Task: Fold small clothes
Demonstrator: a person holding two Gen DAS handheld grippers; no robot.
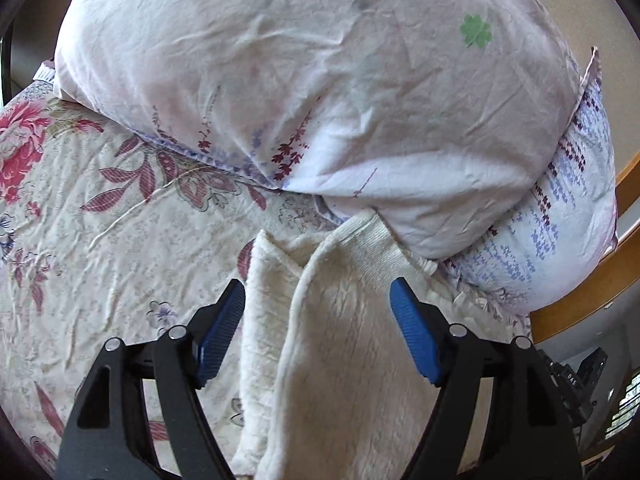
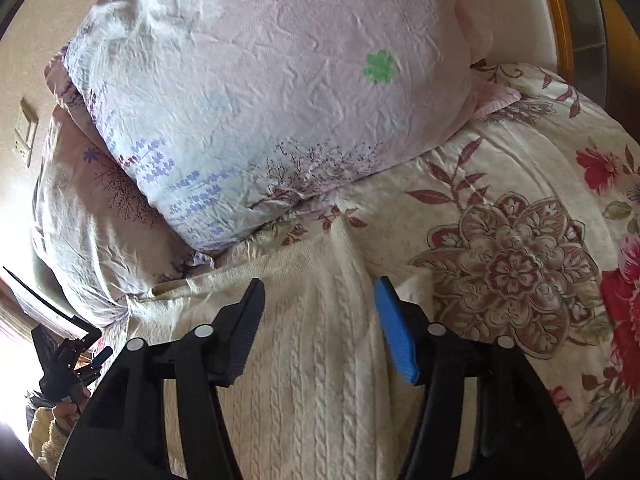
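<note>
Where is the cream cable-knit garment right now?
The cream cable-knit garment lies on the floral bedspread, below the pink pillow, between both open grippers' fingers.

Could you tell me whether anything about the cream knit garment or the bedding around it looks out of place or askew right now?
The cream knit garment lies bunched rather than flat, one flap doubled over in the left wrist view, its far edge against the pillow. Both the left gripper and the right gripper are open above it. No damage or spill shows.

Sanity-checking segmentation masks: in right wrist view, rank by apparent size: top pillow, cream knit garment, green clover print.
1. top pillow, largest.
2. cream knit garment, covers less, but it lies nearest the camera and is partly hidden by the tool, so its rank against the pillow is unsure.
3. green clover print, clearly smallest.
</note>
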